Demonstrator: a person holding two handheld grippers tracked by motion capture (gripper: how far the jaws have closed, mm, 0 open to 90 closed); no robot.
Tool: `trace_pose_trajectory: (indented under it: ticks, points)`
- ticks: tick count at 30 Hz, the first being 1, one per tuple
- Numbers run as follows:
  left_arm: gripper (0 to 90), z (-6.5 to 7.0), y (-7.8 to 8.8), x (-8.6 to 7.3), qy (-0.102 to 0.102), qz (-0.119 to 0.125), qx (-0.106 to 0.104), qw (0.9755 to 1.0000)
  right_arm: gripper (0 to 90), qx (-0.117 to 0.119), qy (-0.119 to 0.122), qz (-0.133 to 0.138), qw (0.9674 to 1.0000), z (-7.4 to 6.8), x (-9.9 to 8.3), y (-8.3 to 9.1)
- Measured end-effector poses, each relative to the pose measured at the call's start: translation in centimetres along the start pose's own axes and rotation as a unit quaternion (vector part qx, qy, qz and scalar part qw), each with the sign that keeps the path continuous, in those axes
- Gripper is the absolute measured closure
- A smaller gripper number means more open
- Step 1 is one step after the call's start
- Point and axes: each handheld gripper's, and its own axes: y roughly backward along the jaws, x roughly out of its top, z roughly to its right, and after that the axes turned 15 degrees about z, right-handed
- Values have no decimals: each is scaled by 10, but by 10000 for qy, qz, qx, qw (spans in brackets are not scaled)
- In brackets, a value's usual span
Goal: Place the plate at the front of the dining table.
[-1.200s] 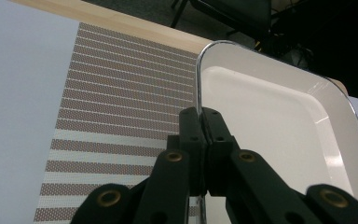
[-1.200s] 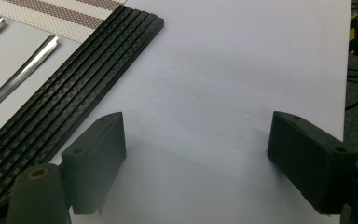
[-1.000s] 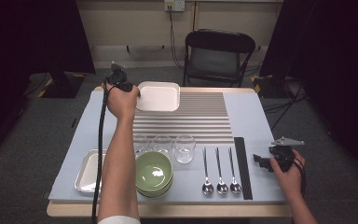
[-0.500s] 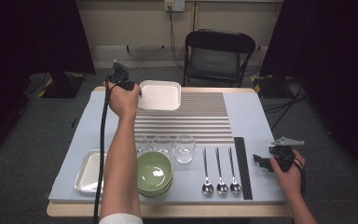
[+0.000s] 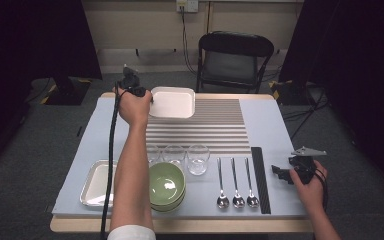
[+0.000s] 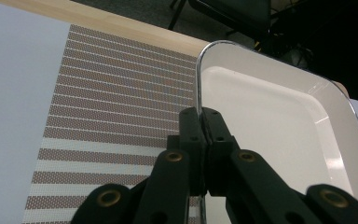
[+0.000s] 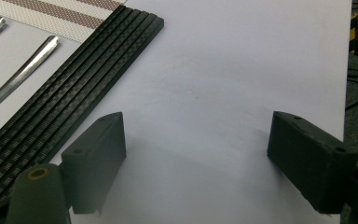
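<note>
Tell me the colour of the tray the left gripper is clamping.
White tray, with a shiny metal rim; left gripper view shows it best.

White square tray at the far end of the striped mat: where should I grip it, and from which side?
By its thin raised rim, one jaw inside and one outside. The left gripper is already shut on the white tray this way, on its left edge next to the striped mat. The tray is shallow and too wide to span, so the upright lip is probably the only part narrow enough to pinch.

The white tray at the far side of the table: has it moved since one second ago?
No. The white tray sits where it was against the striped mat, clamped at its rim by the left gripper.
</note>
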Motion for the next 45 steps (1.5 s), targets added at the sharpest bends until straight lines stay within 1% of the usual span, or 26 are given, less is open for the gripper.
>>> trace_pose_trajectory:
  ticks: [5, 7, 9, 15, 16, 21, 22, 23, 25, 27, 28, 29, 33, 37, 39, 40, 45]
  points:
    - [889, 1, -2, 0, 7, 16, -3, 10000, 182, 1, 2, 1, 10000, 0, 0, 0]
    - [889, 1, -2, 0, 14, -1, -43, 10000, 182, 1, 4, 1, 10000, 0, 0, 0]
    - [889, 2, -3, -1, 25, 12, -17, 10000, 182, 0, 3, 0, 10000, 0, 0, 0]
    - [889, 2, -6, -1, -16, -7, -17, 10000, 182, 0, 0, 0, 10000, 0, 0, 0]
    - [889, 3, -7, -1, 26, 2, -2, 10000, 182, 1, 2, 1, 10000, 0, 0, 0]
    - [889, 3, -9, -2, 45, 2, -47, 10000, 182, 3, 2, 1, 10000, 0, 0, 0]
    - [889, 4, -10, -2, 59, 29, -2, 10000, 182, 2, 3, 2, 10000, 0, 0, 0]
    - [889, 4, -10, -1, 20, -14, -16, 10000, 182, 1, 0, 1, 10000, 0, 0, 0]
    - [889, 4, -11, -1, -16, -12, 9, 10000, 182, 2, 2, 2, 10000, 0, 0, 0]
    - [889, 5, -12, -1, -23, -21, -27, 10000, 182, 3, -2, 1, 10000, 0, 0, 0]
    - [889, 7, -12, -1, 36, 5, -21, 10000, 182, 5, 2, 2, 10000, 0, 0, 0]
    - [889, 7, -13, -1, 5, -7, -59, 10000, 182, 3, 1, 2, 10000, 0, 0, 0]
    - [889, 11, -15, -1, -71, -35, -53, 10000, 182, 2, 1, 2, 10000, 0, 0, 0]
    - [889, 14, -18, -2, -71, -31, -77, 9999, 182, 4, 2, 4, 10000, 0, 0, 0]
    - [889, 14, -20, -2, -42, -39, -53, 10000, 182, 3, 3, 4, 10000, 0, 0, 0]
    - [889, 14, -21, -2, -61, -46, -77, 9999, 182, 4, 3, 5, 10000, 0, 0, 0]
    - [889, 15, -24, -3, -65, -37, -53, 10000, 182, 3, 1, 4, 10000, 0, 0, 0]
